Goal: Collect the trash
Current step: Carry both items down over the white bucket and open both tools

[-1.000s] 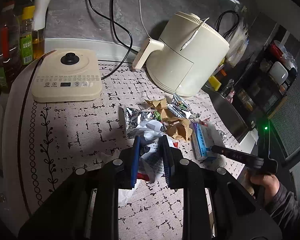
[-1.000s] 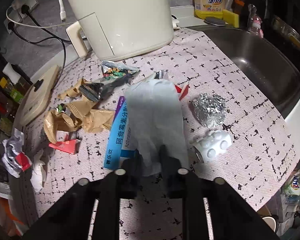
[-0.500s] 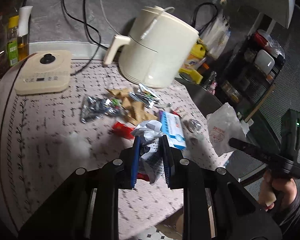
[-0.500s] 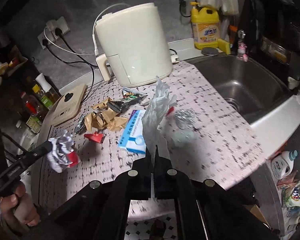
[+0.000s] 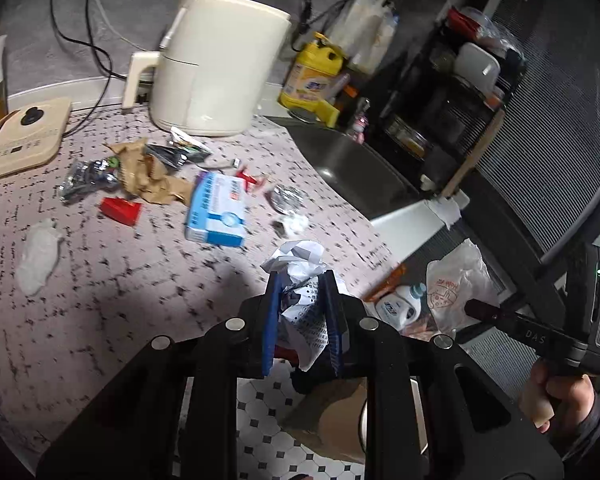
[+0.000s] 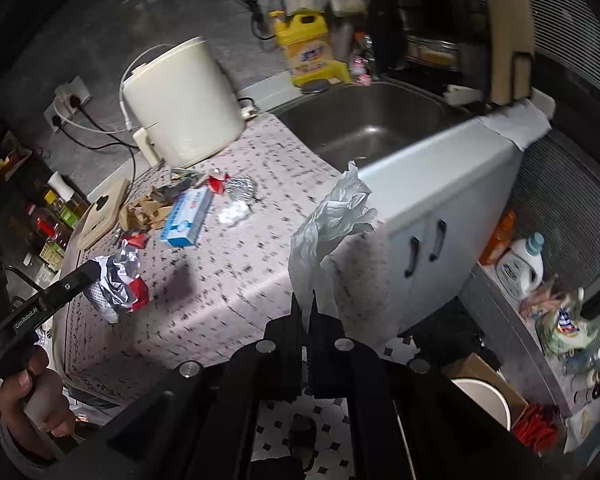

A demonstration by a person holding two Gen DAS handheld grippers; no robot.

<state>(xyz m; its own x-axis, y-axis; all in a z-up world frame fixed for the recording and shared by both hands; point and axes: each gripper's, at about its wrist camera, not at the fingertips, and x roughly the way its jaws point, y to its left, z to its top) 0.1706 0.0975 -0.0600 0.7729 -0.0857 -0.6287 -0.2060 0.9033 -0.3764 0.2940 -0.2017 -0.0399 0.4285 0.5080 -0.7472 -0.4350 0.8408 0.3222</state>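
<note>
1. Both grippers have pulled back from the litter on the desk point(image 5: 112, 292) since a second ago; they now hang over its near edge, with the tiled floor point(image 5: 260, 412) showing beneath them.
2. The left gripper point(image 5: 302, 280) has its blue jaws clamped on a crumpled wad of printed paper point(image 5: 300, 264), with a scrap of red at the bottom of the wad, lifted clear of the desk.
3. The right gripper point(image 6: 305, 300) has its jaws pressed fully together on the lower end of a thin, clear plastic bag point(image 6: 332, 220), which stands up above the fingers, off the desk, in front of the white cabinet point(image 6: 440, 200).
4. In the left wrist view the same bag appears at far right, held out past the desk corner by the person's right hand point(image 5: 556, 396).
5. Trash left on the desk: a blue-and-white box point(image 5: 216, 210), brown crumpled paper point(image 5: 152, 176), a red wrapper point(image 5: 120, 209), foil wrappers point(image 5: 88, 176), a foil ball point(image 5: 286, 198), a small white lump point(image 5: 296, 224) and a pale tissue point(image 5: 38, 256) lying apart at the left.
6. Behind the litter stands a cream appliance point(image 5: 216, 68); a flat cream cooker point(image 5: 26, 138) sits at the left, and the steel sink point(image 6: 372, 124) lies to the right.
7. A cardboard box point(image 5: 332, 428) stands on the floor below the left gripper.
</note>
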